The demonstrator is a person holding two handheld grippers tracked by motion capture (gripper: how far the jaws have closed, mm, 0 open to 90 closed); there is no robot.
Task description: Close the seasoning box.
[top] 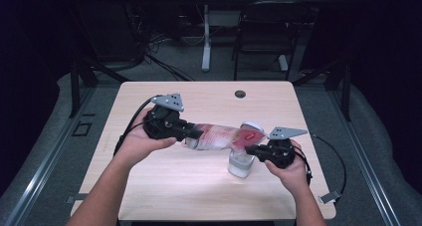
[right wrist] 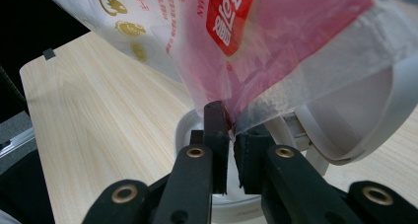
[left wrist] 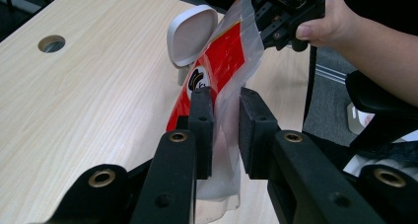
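Both grippers, left (top: 196,135) and right (top: 250,149), clench one red-and-clear plastic bag (top: 219,136), stretched between them above the table (top: 164,186). One white container (top: 241,165) with its lid flipped up stands under the bag's right end.

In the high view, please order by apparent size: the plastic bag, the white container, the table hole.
1. plastic bag
2. white container, partly hidden by the bag
3. table hole

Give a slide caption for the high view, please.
Two grippers hold a red-and-clear plastic bag over an open white container.
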